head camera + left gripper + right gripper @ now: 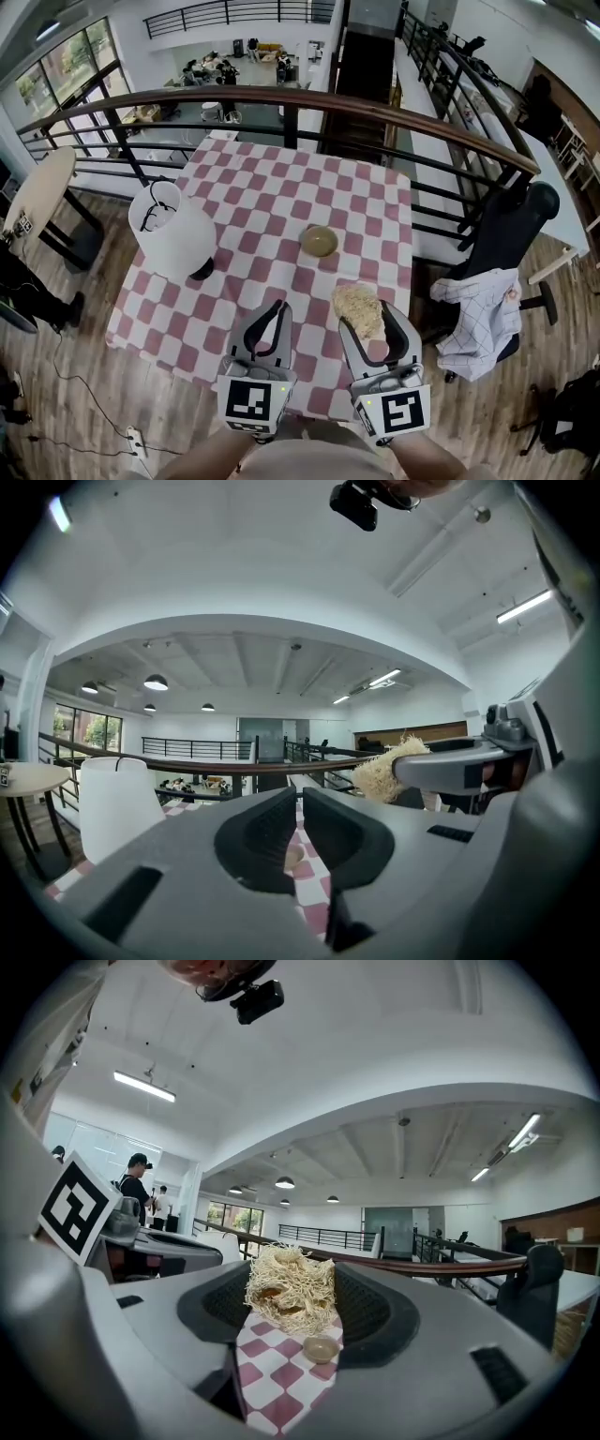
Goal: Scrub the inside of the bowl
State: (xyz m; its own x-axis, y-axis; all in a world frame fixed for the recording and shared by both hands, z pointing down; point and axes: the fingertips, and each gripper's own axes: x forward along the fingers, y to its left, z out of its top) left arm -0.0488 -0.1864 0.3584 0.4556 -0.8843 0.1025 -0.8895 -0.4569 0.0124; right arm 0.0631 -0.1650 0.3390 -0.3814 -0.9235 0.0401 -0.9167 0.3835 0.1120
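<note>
A small tan bowl (319,241) sits upright on the red-and-white checked tablecloth (253,211), right of the table's middle. My right gripper (366,315) hovers over the near table edge, shut on a pale, stringy loofah scrubber (355,303). In the right gripper view the scrubber (289,1290) fills the gap between the jaws, and the bowl (321,1348) lies ahead and below, apart from it. My left gripper (273,309) is beside it on the left, shut and empty. In the left gripper view its jaws (299,808) show only a thin slit.
A white cylindrical container with a black wire handle (173,230) stands on the table's left side. A curved railing (281,98) runs behind the table. An office chair draped with cloth (492,291) is at the right, and a round side table (37,192) at the left.
</note>
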